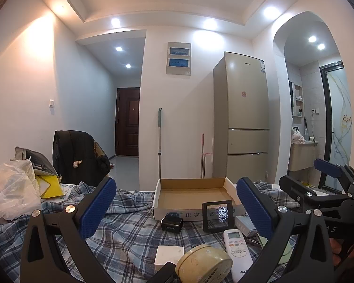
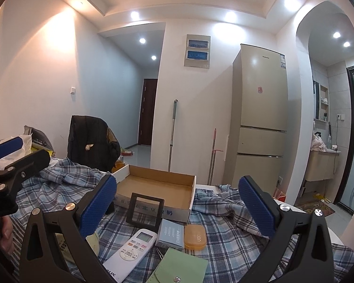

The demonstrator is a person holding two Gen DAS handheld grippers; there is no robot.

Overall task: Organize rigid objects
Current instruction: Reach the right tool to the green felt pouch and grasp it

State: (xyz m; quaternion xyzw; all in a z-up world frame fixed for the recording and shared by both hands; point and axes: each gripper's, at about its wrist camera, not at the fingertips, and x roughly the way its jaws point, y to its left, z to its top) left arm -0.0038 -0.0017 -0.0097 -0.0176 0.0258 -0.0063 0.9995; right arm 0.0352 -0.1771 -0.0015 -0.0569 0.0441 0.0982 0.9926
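A cardboard tray (image 1: 191, 195) sits on the plaid cloth (image 1: 129, 226). Before it stand a frame (image 1: 217, 215) and, to the left, a small box (image 1: 171, 222); nearer lie a remote (image 1: 238, 250) and a round tin (image 1: 204, 264).

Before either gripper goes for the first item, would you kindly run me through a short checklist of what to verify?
1. Left gripper open and holding nothing: ok.
2. Right gripper open and holding nothing: ok.
3. Cardboard box open on top, nothing seen inside: ok.
4. White remote lies flat on the plaid cloth, nothing on top of it: ok.
5. Black frame stands tilted against the front wall of the cardboard box; may tip if nudged: not ok.
6. Orange case lies touching the blue-grey box, leaving little room for a finger between them: not ok.
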